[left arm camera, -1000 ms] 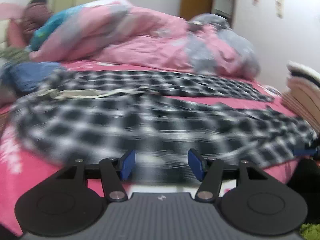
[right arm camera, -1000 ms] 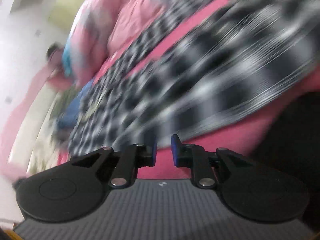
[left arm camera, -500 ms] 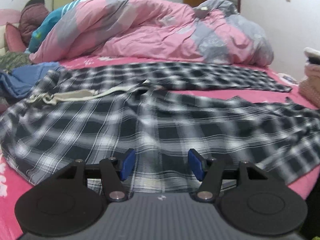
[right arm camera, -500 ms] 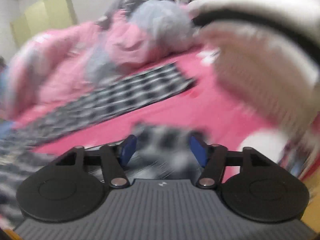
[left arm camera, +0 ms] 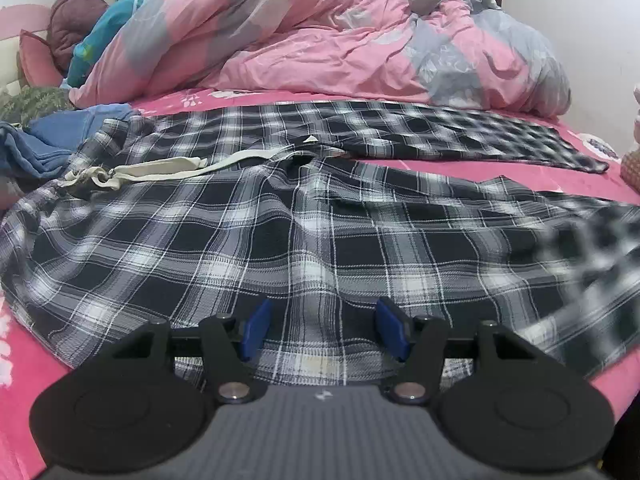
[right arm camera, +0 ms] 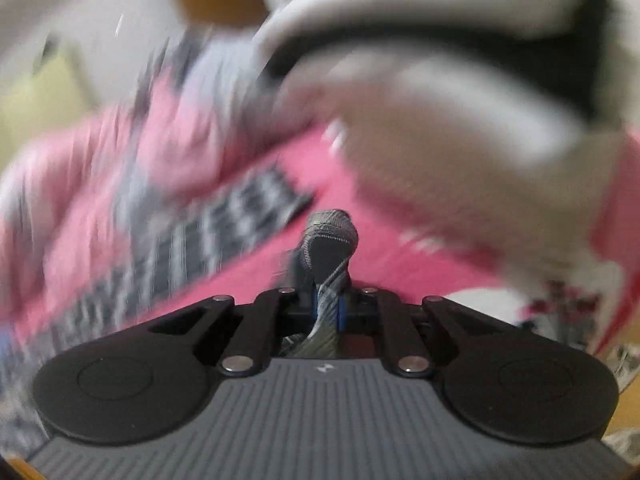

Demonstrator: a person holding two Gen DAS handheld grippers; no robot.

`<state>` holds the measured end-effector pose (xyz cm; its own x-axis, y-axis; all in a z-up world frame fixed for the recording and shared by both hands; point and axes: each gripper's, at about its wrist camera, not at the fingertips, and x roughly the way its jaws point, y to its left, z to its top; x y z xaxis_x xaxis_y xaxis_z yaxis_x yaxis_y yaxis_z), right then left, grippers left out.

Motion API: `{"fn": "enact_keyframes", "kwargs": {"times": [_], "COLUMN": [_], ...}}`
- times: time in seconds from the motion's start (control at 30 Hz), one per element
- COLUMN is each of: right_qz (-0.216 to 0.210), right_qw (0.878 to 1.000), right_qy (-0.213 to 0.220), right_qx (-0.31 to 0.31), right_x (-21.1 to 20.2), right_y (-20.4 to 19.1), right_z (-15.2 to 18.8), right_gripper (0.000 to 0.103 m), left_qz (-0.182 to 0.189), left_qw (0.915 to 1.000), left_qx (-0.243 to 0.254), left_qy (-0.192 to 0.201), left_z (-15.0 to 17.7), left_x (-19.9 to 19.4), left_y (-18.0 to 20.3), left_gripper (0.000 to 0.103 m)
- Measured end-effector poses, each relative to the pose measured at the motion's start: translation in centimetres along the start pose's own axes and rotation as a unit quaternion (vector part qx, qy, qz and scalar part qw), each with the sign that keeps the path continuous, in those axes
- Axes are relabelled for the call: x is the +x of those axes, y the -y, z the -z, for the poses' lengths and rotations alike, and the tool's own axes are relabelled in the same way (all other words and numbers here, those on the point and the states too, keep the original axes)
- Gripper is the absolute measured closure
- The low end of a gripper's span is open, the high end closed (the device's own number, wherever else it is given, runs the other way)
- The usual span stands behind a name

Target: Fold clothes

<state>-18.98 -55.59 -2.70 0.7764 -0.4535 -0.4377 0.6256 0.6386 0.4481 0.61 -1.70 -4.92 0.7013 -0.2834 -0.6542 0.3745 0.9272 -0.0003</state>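
Black-and-white plaid trousers lie spread on the pink bed, with a cream drawstring at the waist on the left. My left gripper is open, its blue pads just above the near plaid edge, holding nothing. In the blurred right wrist view my right gripper is shut on a pinched fold of the plaid cloth, which sticks up between the pads. The trousers' right end in the left wrist view is blurred by motion.
A bunched pink and grey duvet fills the back of the bed. Blue clothes lie at the left edge. A folded stack of pale clothes sits close ahead of the right gripper. A white wall stands at the right.
My right gripper swung toward the trouser leg's end, opened, then shut on the cloth. My left gripper moved closer over the plaid cloth and stayed open.
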Motion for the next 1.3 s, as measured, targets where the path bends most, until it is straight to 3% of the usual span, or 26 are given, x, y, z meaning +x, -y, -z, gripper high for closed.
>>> {"fn": "enact_keyframes", "kwargs": {"times": [0.1,0.17,0.23,0.33,0.37,0.43,0.57,0.77,0.83,0.9,0.97,1.07,1.17,1.3], "right_qz": [0.009,0.024,0.019,0.012,0.019,0.010,-0.007,-0.034,-0.102,-0.168,-0.229,-0.280,-0.286,-0.302], "right_qw": [0.999,0.996,0.993,0.987,0.987,0.993,1.000,0.991,0.977,0.953,0.921,0.871,0.847,0.827], "right_qy": [0.005,-0.023,-0.024,0.005,0.012,0.010,0.007,0.002,-0.034,-0.075,-0.116,-0.170,-0.211,-0.264], "right_qx": [0.050,0.085,0.118,0.159,0.160,0.113,0.017,-0.127,-0.183,-0.240,-0.292,-0.366,-0.395,-0.394], "right_x": [-0.7,-0.1,-0.1,-1.1,-1.3,-1.6,-2.0,-2.7,-0.9,1.1,2.9,5.7,8.6,11.6], "right_y": [3.5,5.5,7.2,8.8,9.0,7.2,3.7,-1.8,-6.1,-11.1,-16.0,-22.5,-26.9,-30.8], "right_z": [1.6,3.8,5.4,5.8,5.5,4.9,3.7,1.8,2.2,3.3,4.6,7.3,9.2,11.1], "right_gripper": [0.097,0.096,0.096,0.090,0.082,0.075,0.075,0.074,0.072,0.066,0.056,0.056,0.056,0.056], "left_qz": [-0.001,-0.003,-0.004,-0.004,-0.004,-0.004,-0.007,-0.006,-0.001,0.005,0.013,0.028,0.045,0.068], "left_qw": [1.0000,1.0000,0.9999,0.9999,0.9999,0.9999,0.9999,1.0000,1.0000,1.0000,0.9999,0.9996,0.9989,0.9975], "left_qx": [0.004,0.005,0.006,0.006,0.006,0.007,0.009,0.006,0.005,0.002,-0.002,-0.007,-0.012,-0.011], "left_qy": [-0.003,-0.006,-0.007,-0.007,-0.007,-0.006,-0.005,-0.001,0.001,0.003,0.003,0.006,0.011,0.020], "left_z": [-0.1,-0.1,-0.1,-0.1,0.0,0.0,0.0,0.1,0.3,0.4,0.4,0.7,1.0,1.4], "left_x": [0.0,-0.1,-0.1,-0.2,-0.2,-0.2,-0.2,-0.3,-0.4,-0.4,-0.5,-0.6,-0.7,-0.7], "left_y": [0.0,0.0,-0.1,-0.2,-0.2,-0.3,-0.3,-0.3,-0.4,-0.7,-1.1,-1.7,-2.5,-3.2], "left_gripper": [0.043,0.043,0.043,0.043,0.043,0.043,0.043,0.043,0.043,0.043,0.043,0.043,0.043,0.039]}}
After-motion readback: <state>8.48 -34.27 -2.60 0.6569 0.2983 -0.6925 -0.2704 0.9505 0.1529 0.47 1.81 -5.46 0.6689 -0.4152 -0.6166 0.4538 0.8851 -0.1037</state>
